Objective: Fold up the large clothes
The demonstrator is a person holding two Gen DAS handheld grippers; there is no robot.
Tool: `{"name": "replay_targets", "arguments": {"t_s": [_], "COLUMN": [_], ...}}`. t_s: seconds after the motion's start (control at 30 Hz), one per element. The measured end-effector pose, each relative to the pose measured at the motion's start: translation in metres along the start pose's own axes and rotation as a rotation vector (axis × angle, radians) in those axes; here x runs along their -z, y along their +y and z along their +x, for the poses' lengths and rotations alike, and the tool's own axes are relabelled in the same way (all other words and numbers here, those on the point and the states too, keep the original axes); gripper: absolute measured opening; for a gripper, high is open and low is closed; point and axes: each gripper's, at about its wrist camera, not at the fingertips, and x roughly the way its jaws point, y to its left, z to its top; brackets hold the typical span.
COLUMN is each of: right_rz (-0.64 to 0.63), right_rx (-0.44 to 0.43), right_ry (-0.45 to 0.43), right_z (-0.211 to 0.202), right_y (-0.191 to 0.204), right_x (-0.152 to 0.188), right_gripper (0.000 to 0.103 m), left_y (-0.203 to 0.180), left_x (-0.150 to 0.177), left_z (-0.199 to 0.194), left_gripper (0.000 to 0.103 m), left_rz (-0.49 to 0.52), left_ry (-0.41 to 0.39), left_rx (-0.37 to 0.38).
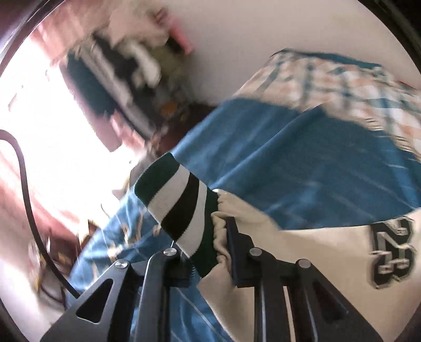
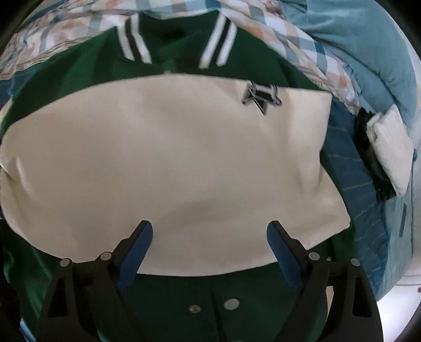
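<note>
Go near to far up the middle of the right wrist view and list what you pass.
Right gripper, open → cream sleeve laid across the jacket → green jacket body → striped collar → checked bedding.

Daylight is pouring in from a window [image 1: 52, 110] at the left of the left wrist view, blowing it out to white glare. Motion blur is smearing that view's far side. The right view is dimmer, evenly lit, with edges bending into a dark rim.
</note>
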Motion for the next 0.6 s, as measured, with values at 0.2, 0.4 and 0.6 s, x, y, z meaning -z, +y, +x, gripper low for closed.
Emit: {"name": "replay_targets", "arguments": {"t_s": [0.2,0.4,0.6], "right_rz": [0.008,0.048,0.19], "right_rx": [-0.086,-0.184,-0.21], "right_ry": [-0.034,-0.045,0.009], "right_z": [-0.002,0.011,0.03], "right_y": [0.007,-0.052,-0.15], "right_x": [-0.012,-0.025,-0.02], "right_gripper": [0.09,0.09,0.09], "left_y": [-0.036,-0.088,-0.187], "left_x": [-0.036,-0.051,-0.044], "left_z": [-0.086,-0.18,-0.277], "left_gripper": [0.015,0.014,0.013], "left_rz": [0.056,0.102,0.165], "left_ry": [-0.142,-0.209,-0.163], "left_rx": [0.081,0.272,0.561]}}
